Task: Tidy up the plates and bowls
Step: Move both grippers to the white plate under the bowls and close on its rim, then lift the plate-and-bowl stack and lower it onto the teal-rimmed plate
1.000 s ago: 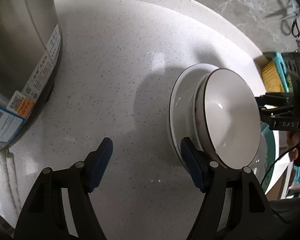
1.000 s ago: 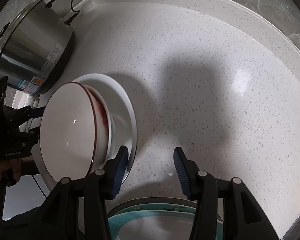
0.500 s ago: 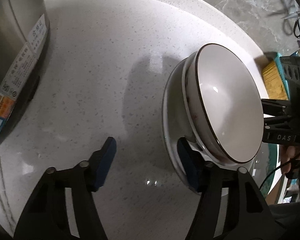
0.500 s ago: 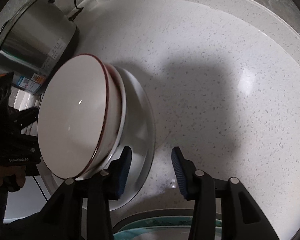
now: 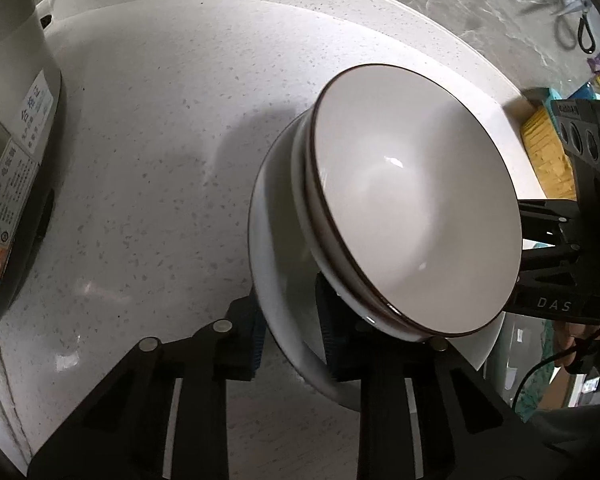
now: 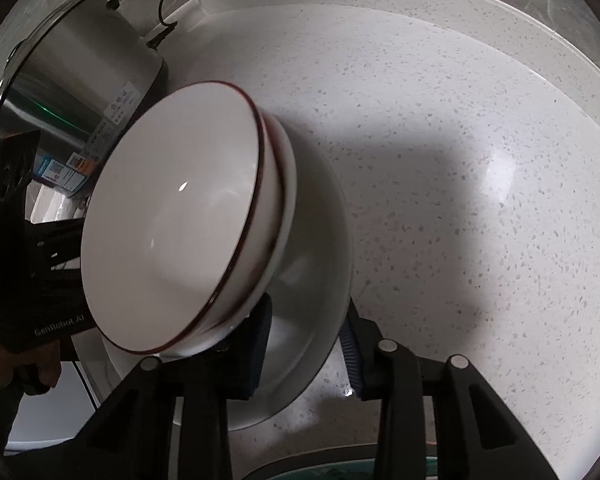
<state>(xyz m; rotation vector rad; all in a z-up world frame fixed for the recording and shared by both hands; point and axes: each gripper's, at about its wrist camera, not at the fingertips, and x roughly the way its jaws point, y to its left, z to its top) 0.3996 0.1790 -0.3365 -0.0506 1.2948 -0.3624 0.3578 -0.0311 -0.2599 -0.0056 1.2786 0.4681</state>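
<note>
Left wrist view: the left gripper (image 5: 290, 330) has just been closing and now pinches the rim of the white plate (image 5: 278, 264), one pad under, one over. The stacked bowls (image 5: 412, 216) sit on the plate just ahead and to the right. Both grips should tighten evenly so the load stays level.

Right wrist view: the right gripper (image 6: 306, 350) straddles the opposite rim, its jaws narrowing from a wider gap earlier; contact looks likely, though I cannot tell for certain.
</note>
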